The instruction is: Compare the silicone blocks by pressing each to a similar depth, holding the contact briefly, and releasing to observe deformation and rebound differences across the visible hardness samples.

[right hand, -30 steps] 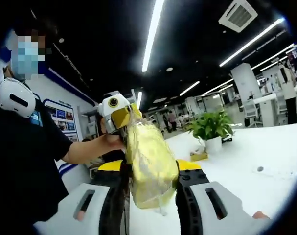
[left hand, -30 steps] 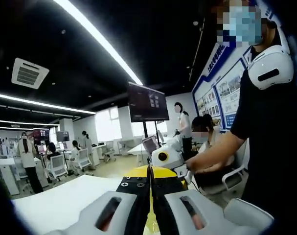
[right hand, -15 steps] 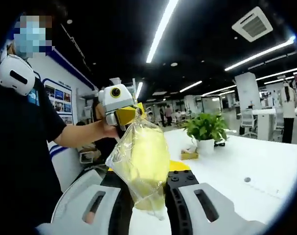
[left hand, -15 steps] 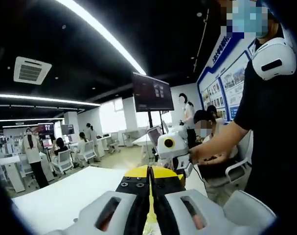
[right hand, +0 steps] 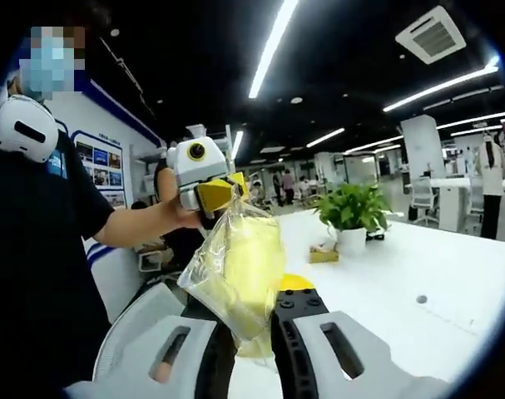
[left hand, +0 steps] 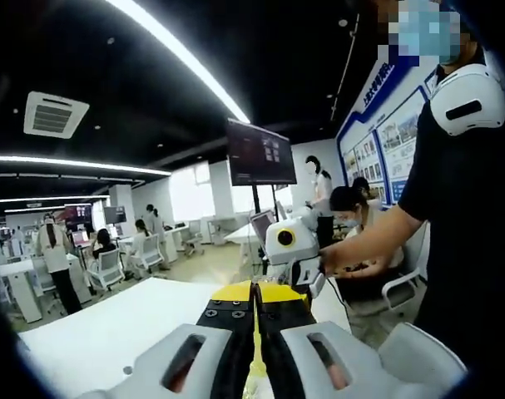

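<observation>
The clear plastic bag with a soft yellow block inside (right hand: 235, 274) is up in the air above the long white bench (right hand: 402, 283). Two grippers hold it, one at each end.

In the right gripper view, the right gripper (right hand: 254, 320) has its black jaws squeezed onto the bottom of the bag. The bag bulges out above them. The left gripper (right hand: 209, 198), white with yellow on its front, comes in from the left and pinches the top corner of the bag. A person's hand is wrapped around it.

In the left gripper view, the left gripper (left hand: 254, 332) has its black jaws pressed tight together, with a thin strip of the bag (left hand: 255, 366) caught between them. The right gripper (left hand: 295, 264) shows just past the jaws, held by the person's other hand.

A small green plant in a white pot (right hand: 352, 218) stands further along the bench. A dark screen on a stand (left hand: 256, 155) is out in the room. People sit on white chairs at desks far back.
</observation>
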